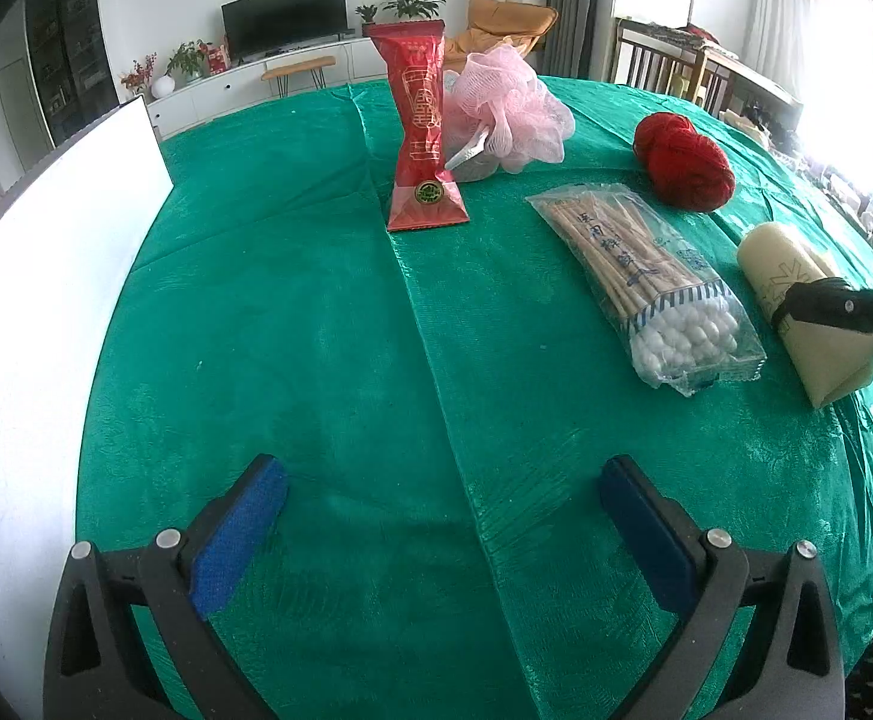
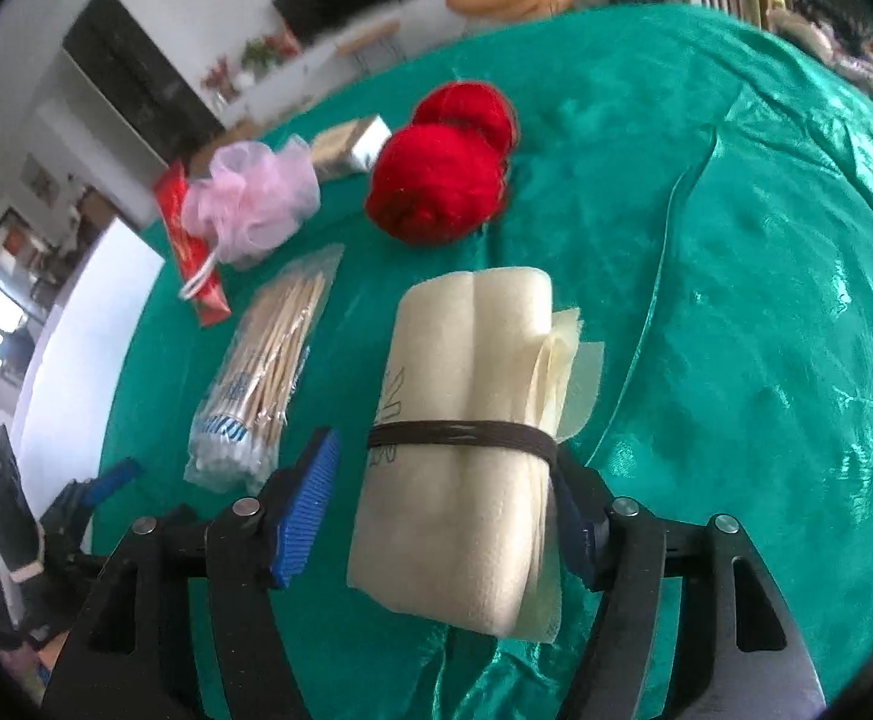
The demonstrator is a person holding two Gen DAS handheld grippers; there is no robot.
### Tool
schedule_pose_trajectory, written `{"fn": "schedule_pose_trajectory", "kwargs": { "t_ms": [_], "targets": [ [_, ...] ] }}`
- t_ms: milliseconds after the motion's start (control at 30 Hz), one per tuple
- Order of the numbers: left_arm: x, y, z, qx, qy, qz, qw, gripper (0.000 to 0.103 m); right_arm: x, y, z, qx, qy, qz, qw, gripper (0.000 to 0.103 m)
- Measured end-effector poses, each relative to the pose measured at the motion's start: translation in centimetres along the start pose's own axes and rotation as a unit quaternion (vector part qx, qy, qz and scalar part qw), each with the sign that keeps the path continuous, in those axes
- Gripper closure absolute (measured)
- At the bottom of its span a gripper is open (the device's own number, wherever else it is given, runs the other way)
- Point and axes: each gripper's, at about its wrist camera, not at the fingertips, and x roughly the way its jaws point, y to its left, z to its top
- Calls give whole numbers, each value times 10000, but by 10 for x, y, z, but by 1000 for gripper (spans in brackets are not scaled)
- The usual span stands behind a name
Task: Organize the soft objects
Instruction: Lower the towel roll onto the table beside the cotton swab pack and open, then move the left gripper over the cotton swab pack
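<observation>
While the left gripper [image 1: 442, 516] hangs agape, the right gripper's [image 2: 445, 516] parted fingers flank a cream cloth roll [image 2: 466, 420] near the green tablecloth's [image 2: 766, 300] edge.

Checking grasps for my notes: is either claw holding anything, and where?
Nothing is held. The right claw straddles the banded cloth roll, left pad clear. The left claw is empty.

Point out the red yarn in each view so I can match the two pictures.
Left wrist view: the red yarn lies at upper right on the green cloth, behind the bag of cotton swabs.
Right wrist view: it sits upper centre, beyond the cream roll that lies between the right tongs.
Shared landmark: the pink bath puff, left of the yarn in both.
</observation>
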Motion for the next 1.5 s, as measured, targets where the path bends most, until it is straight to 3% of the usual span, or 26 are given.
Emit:
{"fn": "schedule_pose_trajectory", "kwargs": {
  "t_ms": [100, 267, 600, 1500],
  "targets": [
    [0, 0, 0, 0, 0, 0, 10000, 0, -1, 3, -9, -192, -341, -121, 9992, 33],
    [0, 0, 0, -1, -1, 0, 10000, 0, 1, 9, -11, -340, -422, -245, 9982, 28],
    [0, 0, 0, -1, -1, 1, 10000, 0, 22, 43, -21, -1375, -276, -1280, 9818, 23],
    [0, 0, 0, -1, -4, 2, 10000, 0, 21, 40, -21, -1357, -296, -1282, 9820, 20]
  ]
}}
